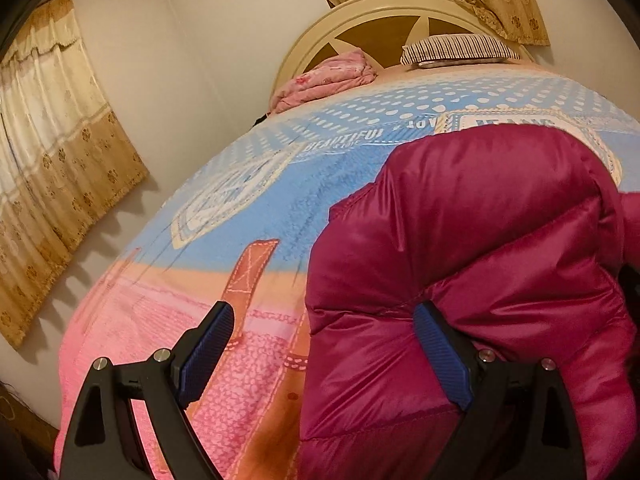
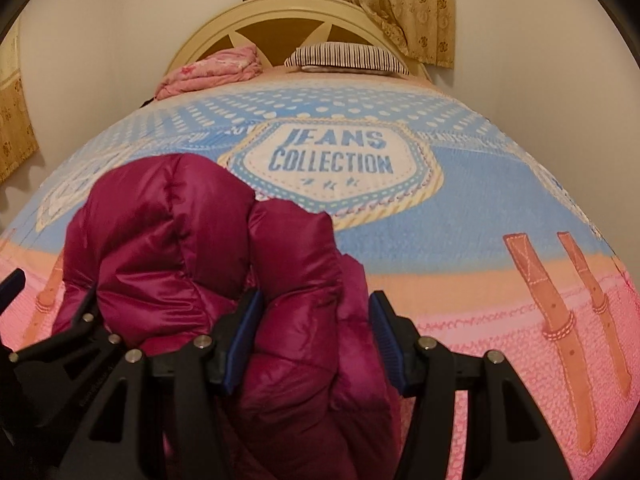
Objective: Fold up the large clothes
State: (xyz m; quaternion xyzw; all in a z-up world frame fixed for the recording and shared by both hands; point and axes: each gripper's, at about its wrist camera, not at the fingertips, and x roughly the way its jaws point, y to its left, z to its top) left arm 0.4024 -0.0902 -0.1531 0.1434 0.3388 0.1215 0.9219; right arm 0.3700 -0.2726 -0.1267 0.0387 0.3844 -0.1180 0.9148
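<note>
A puffy magenta down jacket lies bunched on the bed, toward its near left side. My right gripper is shut on a thick fold of it, and the fabric fills the gap between the blue pads. My left gripper stands wide open at the jacket's left edge. Its right pad rests against the fabric; its left pad hangs free over the bedspread. In the right wrist view the left gripper shows at the jacket's left side.
The bedspread is blue and pink with a "JEANS COLLECTION" print. A folded pink blanket and a striped pillow lie by the round headboard. Walls and curtains close in on the left and behind.
</note>
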